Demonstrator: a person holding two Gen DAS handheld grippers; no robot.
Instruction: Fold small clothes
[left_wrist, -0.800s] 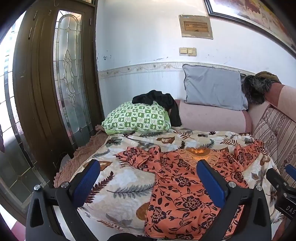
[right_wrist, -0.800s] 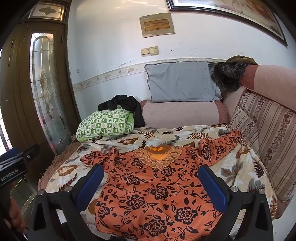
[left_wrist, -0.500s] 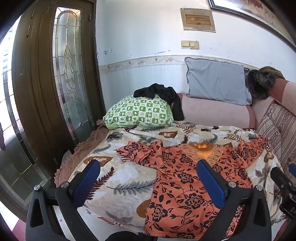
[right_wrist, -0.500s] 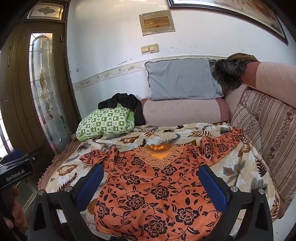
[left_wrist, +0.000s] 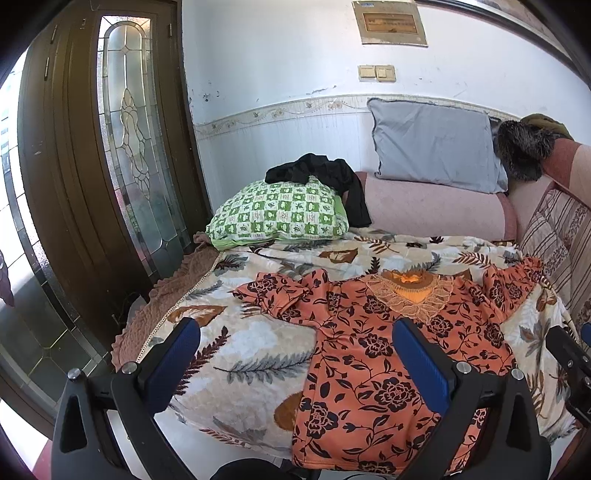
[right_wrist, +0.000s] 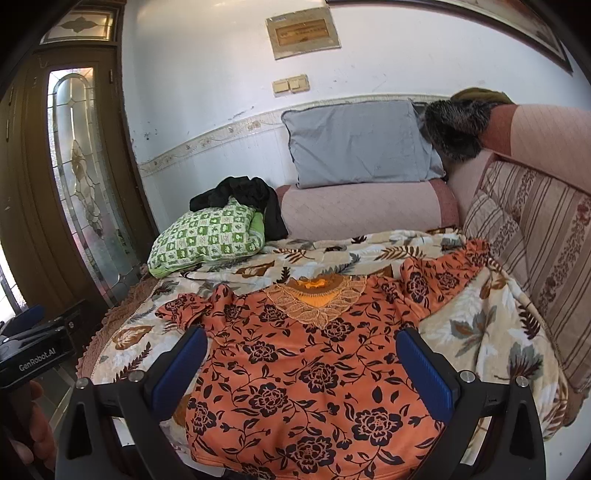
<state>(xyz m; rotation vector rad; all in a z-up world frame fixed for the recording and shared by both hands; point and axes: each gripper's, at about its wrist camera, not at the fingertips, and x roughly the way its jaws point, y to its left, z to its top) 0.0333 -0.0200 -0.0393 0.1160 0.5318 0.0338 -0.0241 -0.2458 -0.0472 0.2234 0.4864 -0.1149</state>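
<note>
An orange top with black flowers lies spread face up on a leaf-print blanket, collar away from me and both sleeves out to the sides. It also shows in the right wrist view. My left gripper is open and empty, above the blanket's near edge at the top's left side. My right gripper is open and empty, above the top's lower half. Neither touches the cloth.
A green checked pillow with a black garment on it lies at the back left. A grey cushion leans on the wall. Striped sofa cushions stand at the right, a glazed wooden door at the left.
Both grippers have tilted a little downward and drawn slightly back, so the bed sits higher in each view. Both stay open. The top has not moved.
</note>
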